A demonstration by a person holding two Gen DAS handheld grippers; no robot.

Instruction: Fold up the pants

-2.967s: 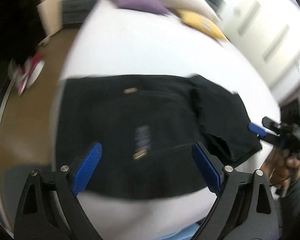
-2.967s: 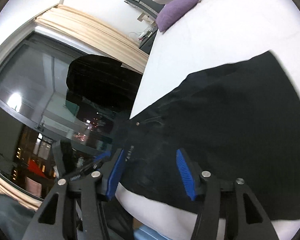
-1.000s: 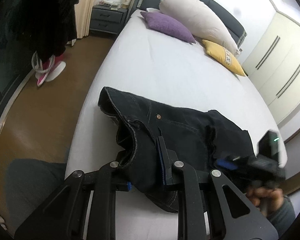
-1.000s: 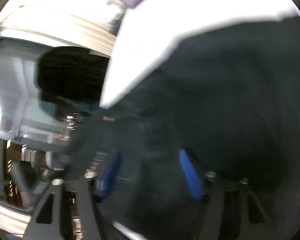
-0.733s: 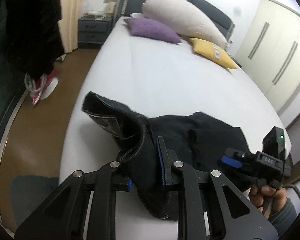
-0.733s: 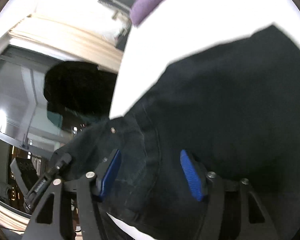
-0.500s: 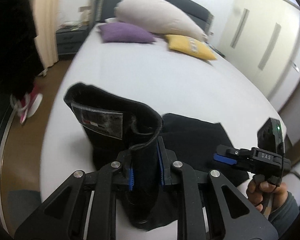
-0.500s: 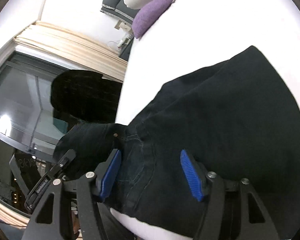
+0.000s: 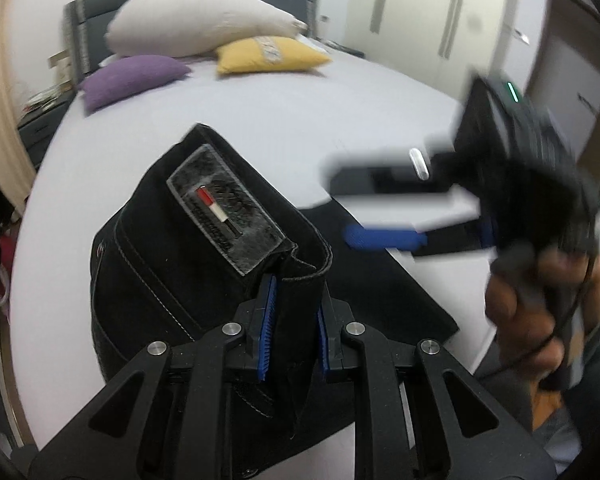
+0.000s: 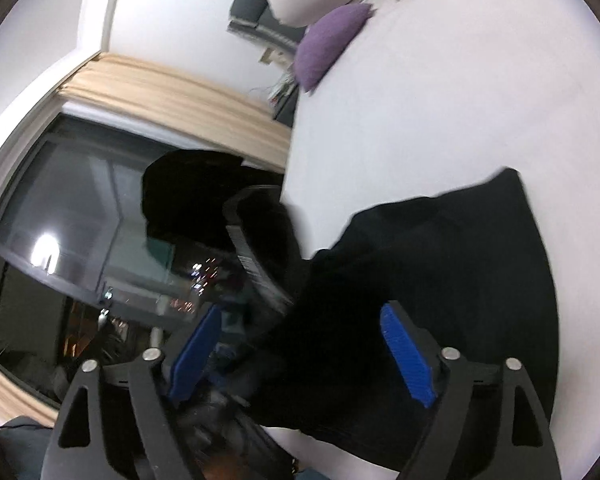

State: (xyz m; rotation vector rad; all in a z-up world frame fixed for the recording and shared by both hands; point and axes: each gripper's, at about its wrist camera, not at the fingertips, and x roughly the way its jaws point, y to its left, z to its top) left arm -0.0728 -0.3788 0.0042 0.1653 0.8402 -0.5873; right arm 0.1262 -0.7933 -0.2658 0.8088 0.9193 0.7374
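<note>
A white-sheeted bed point(image 9: 260, 128) carries black jeans point(image 9: 188, 264), their waistband lifted; the left gripper point(image 9: 293, 320) is clamped on that waistband beside the brand patch point(image 9: 224, 208); the right gripper point(image 10: 304, 352) hovers wide apart, holding nothing.

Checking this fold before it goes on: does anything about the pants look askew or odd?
Only the waistband. The left gripper is shut on the black pants, lifting the waistband so its brand patch tilts up, while the rest lies on the bed. The right gripper is open. No damage shows.
</note>
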